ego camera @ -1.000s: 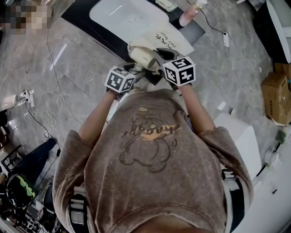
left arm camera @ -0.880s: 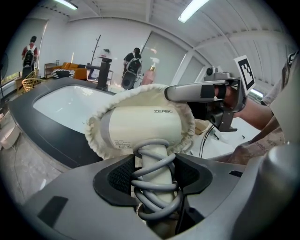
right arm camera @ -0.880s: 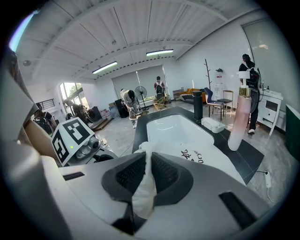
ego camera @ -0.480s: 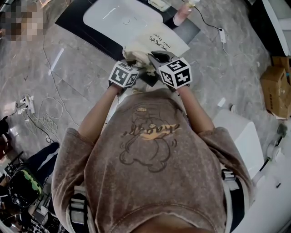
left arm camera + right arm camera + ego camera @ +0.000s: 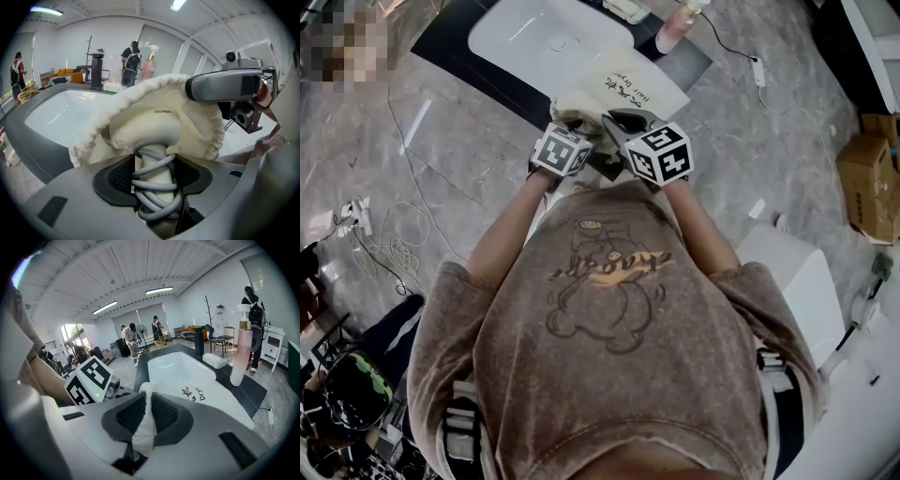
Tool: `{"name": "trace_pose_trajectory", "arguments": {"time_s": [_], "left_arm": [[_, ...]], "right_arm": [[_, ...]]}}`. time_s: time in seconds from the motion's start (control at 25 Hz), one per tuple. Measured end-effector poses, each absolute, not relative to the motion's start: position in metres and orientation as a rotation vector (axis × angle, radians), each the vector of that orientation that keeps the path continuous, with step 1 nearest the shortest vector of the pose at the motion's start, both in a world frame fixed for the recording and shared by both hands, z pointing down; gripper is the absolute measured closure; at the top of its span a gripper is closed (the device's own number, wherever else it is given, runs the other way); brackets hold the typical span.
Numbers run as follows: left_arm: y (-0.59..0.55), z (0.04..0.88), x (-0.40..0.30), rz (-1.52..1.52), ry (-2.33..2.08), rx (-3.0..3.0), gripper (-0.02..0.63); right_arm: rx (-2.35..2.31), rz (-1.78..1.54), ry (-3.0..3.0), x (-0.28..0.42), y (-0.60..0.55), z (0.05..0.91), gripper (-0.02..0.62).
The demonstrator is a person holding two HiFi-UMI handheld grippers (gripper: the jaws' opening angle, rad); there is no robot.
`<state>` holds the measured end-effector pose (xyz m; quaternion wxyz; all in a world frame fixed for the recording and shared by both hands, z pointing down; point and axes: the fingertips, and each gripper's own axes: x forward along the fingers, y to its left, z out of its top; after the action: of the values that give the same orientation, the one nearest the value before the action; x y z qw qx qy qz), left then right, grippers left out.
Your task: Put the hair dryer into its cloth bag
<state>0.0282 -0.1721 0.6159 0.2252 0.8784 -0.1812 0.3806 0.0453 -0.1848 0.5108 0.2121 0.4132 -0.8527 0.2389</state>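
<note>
Hair dryer point(image 5: 140, 124) had moved deeper into cloth bag point(image 5: 201, 122): left gripper point(image 5: 154, 165) fingers clamped its cord-wrapped handle, right gripper point(image 5: 146, 401) fingers pinched the rim, handle not yet in.

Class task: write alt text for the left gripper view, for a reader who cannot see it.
The left tongs clamp a cream hair dryer by its handle, wrapped in grey cord, its head in the mouth of a cloth bag. The right tongs grip the bag's rim at upper right.
</note>
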Motion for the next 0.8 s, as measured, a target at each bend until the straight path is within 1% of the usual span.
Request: {"name": "trace_pose_trajectory", "arguments": {"time_s": [0.44,0.8], "left_arm": [[-0.1697,0.6223,0.0295,1.095,-0.536,2.461,0.348],[-0.1710,0.6195,0.0304,1.058,-0.529,2.454,0.347]], "right_arm": [[1.158,0.683,-2.377,0.0459,-0.1821,0.5098,0.554],[1.168,0.678,-2.379,0.0484,-0.1815,0.5122,0.554]]}}
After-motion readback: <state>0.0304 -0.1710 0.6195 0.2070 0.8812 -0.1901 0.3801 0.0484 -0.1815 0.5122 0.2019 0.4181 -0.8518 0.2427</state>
